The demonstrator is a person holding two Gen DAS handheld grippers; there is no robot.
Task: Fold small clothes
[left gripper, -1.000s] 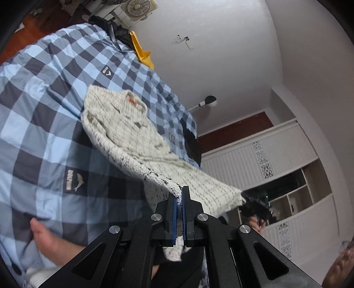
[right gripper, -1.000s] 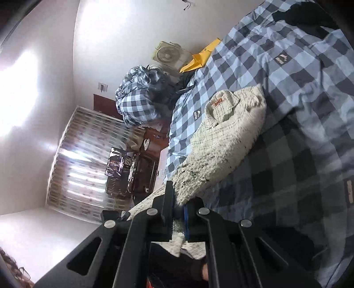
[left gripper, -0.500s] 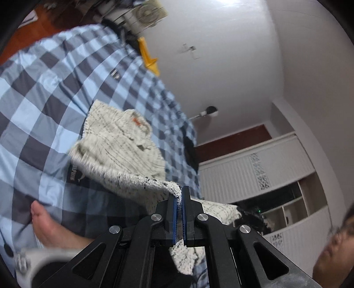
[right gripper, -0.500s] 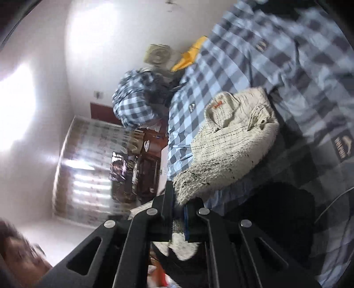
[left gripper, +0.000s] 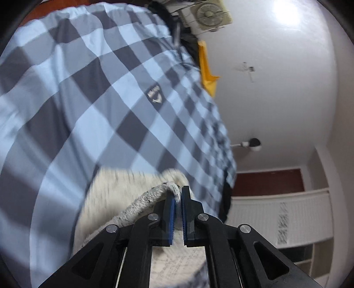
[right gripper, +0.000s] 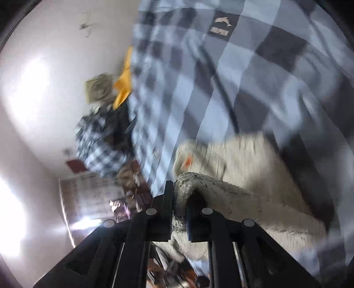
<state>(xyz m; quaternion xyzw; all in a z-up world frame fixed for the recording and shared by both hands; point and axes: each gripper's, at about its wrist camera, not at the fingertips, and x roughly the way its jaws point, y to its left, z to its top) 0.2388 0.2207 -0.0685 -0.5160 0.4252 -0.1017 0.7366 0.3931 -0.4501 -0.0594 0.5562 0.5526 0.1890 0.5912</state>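
A small cream knit garment with dark flecks (left gripper: 124, 188) lies on a blue and grey checked bedspread (left gripper: 77, 99). My left gripper (left gripper: 178, 195) is shut on one hem corner of it, held over the garment's body. My right gripper (right gripper: 180, 197) is shut on the other hem corner (right gripper: 188, 179), with the edge doubled over toward the collar and its orange label (right gripper: 188, 162). Both views are motion-blurred.
A yellow cloth (left gripper: 206, 73) and a fan (left gripper: 210, 13) sit at the far end of the bed. A checked bundle (right gripper: 97, 141) lies beside the bed. White cabinets (left gripper: 283, 217) stand along the wall. A dark cable (right gripper: 223, 93) runs across the bedspread.
Both grippers have carried the hem forward over the garment toward the collar, and now sit much closer to the bedspread. The garment is doubled over on itself.
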